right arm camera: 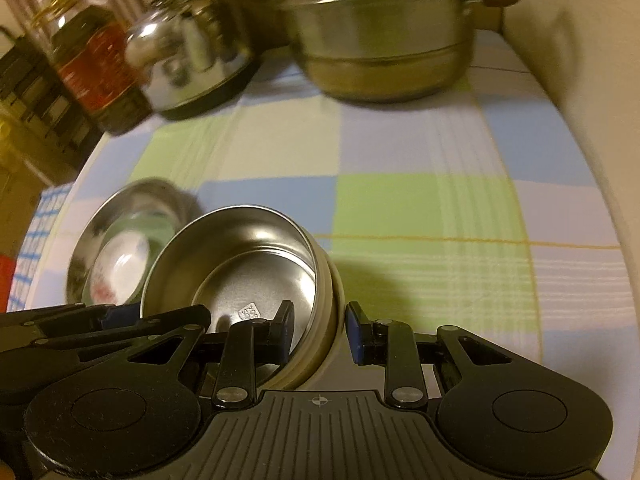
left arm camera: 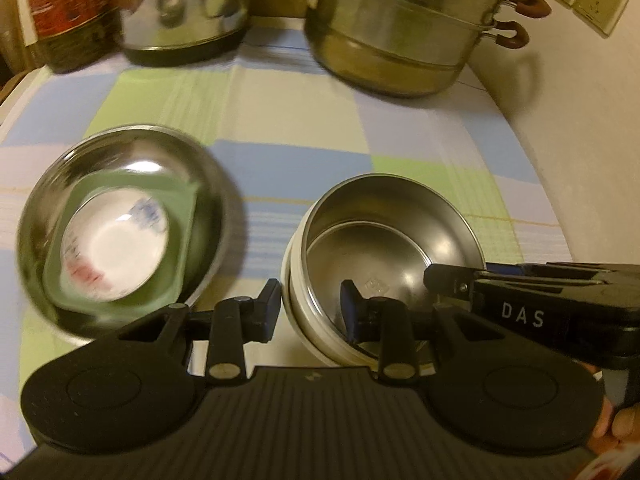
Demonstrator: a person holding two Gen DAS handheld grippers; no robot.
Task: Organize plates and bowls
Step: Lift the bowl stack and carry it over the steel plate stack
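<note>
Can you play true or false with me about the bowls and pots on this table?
1. The white bowl sits inside a green dish, which sits in a big metal bowl. True.
2. The steel bowl near the tools is full of soup. False: it is empty and shiny inside.
3. The left tool has one finger inside that steel bowl and one outside its wall. True.
4. The right tool is far from the steel bowl. False: its fingers straddle the bowl's other side.
5. The tall steamer pot stands at the back of the checkered cloth. True.
6. The kettle is lying on its side. False: it stands upright.
</note>
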